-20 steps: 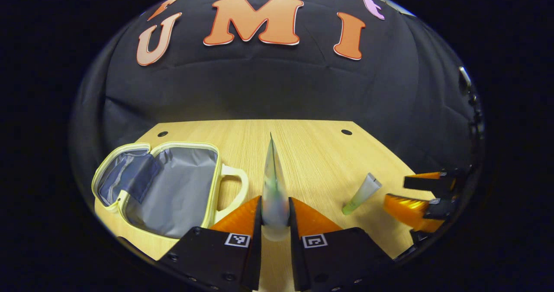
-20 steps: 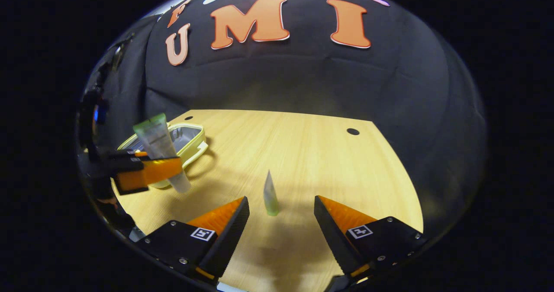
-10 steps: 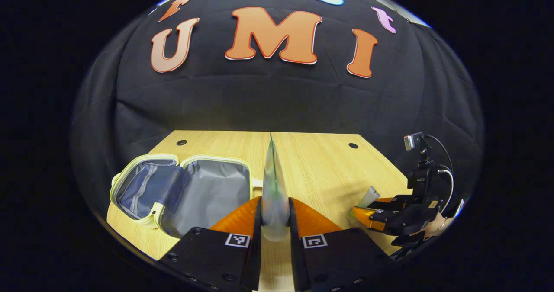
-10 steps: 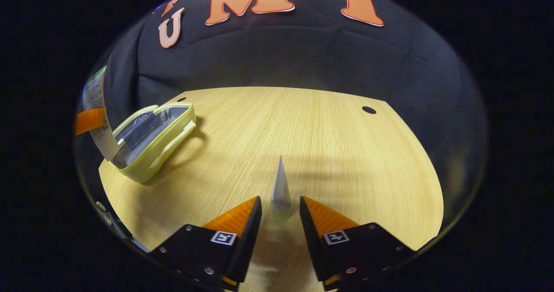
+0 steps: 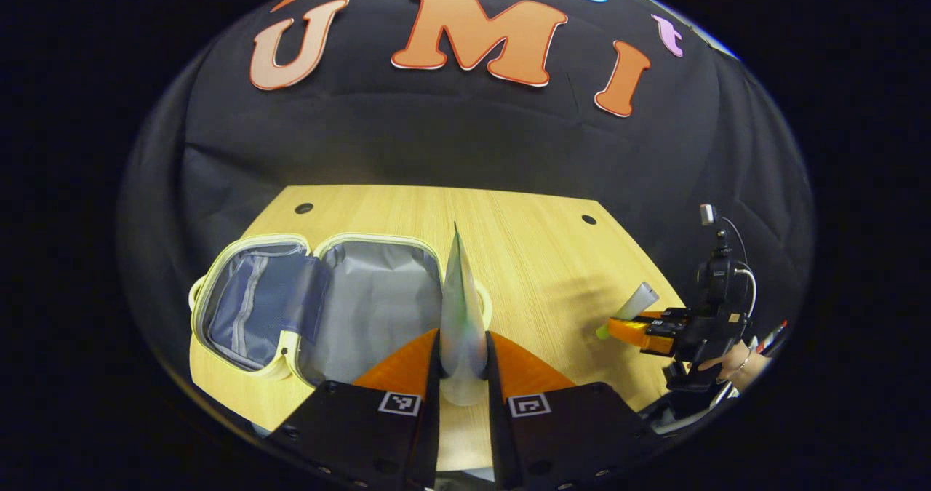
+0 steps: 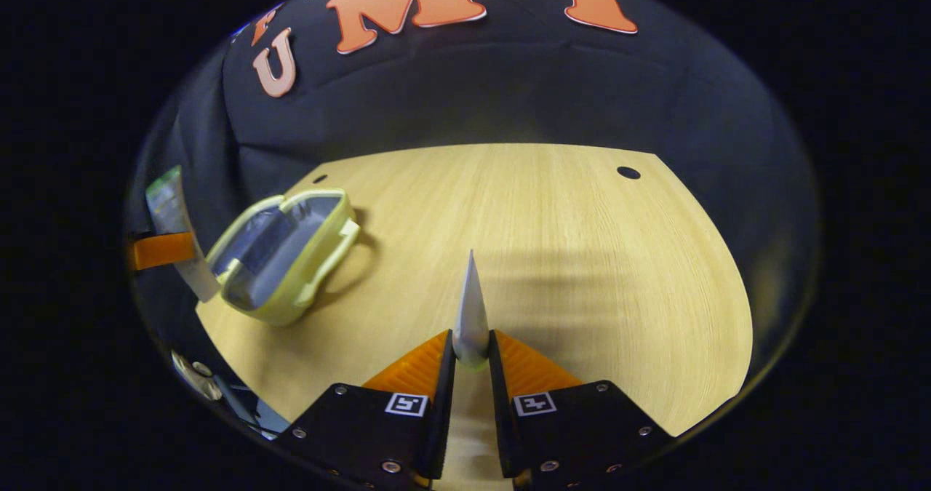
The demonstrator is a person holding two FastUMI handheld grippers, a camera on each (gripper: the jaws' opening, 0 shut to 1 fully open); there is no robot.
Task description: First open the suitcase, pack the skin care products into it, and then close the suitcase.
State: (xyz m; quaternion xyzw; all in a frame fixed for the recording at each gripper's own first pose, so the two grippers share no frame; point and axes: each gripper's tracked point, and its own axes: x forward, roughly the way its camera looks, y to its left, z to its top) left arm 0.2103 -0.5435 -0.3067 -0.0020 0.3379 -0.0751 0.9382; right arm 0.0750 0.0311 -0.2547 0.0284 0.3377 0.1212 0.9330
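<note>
A pale yellow suitcase [image 5: 247,276] lies open on the wooden table [image 5: 524,258], grey lining showing; it sits at the left [image 6: 280,254] in the right gripper view. My left gripper [image 5: 463,364] is shut on a large pale tube [image 5: 460,309], held upright, edge on, just right of the case's open half. My right gripper [image 6: 471,356] is shut on a small green-capped tube [image 6: 470,313]; in the left gripper view that tube [image 5: 634,305] sticks up from the gripper at the table's right edge. The large tube [image 6: 171,218] shows at the far left of the right gripper view.
The table has small round holes near its back corners [image 5: 303,208] [image 5: 588,220] [image 6: 628,173]. Black cloth wall stands behind the table. A hand [image 5: 738,367] holds the right gripper's handle beyond the table's right edge.
My right gripper closed on the small tube, which was standing free between open fingers a second ago. My left gripper carried the large tube leftward, closer to the open case.
</note>
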